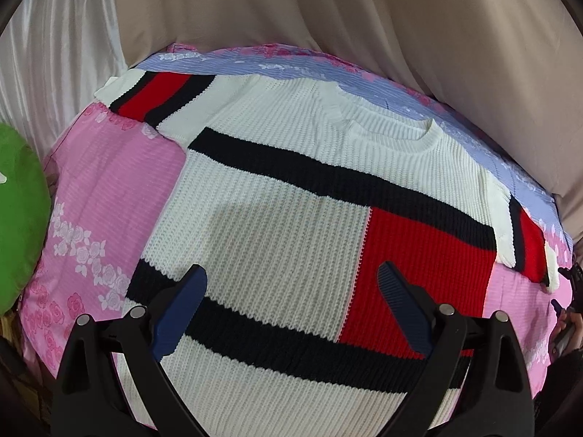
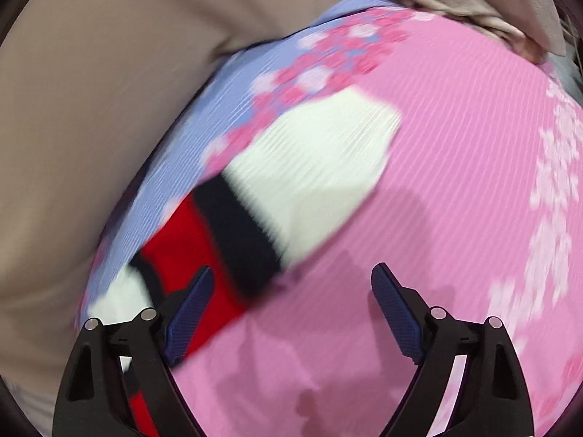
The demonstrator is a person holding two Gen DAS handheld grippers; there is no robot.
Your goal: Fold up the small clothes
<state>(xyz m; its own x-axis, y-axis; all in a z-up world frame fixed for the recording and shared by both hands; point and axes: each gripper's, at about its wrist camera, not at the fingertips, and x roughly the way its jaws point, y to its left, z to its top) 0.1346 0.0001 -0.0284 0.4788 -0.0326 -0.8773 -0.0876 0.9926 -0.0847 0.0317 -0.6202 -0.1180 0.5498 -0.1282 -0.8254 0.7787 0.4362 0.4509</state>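
Note:
A small knitted sweater [image 1: 291, 196], white with black bands and red blocks, lies spread flat on a pink and blue flowered sheet [image 1: 109, 196]. One sleeve [image 1: 160, 98] stretches out at the upper left, the other [image 1: 528, 251] hangs at the right. My left gripper [image 1: 291, 273] hovers open over the lower body of the sweater, nothing between its fingers. In the blurred right wrist view, my right gripper [image 2: 291, 273] stands open above a sleeve [image 2: 277, 189] whose white cuff points up and right. Its left finger [image 2: 189, 313] overlaps the red part; the pads press on nothing.
Beige curtain cloth [image 1: 364, 11] hangs behind the bed and a white one [image 1: 62, 58] at the left. A green cushion [image 1: 18, 218] sits at the left edge. At the far right edge part of a hand with a dark object [image 1: 564, 331] shows.

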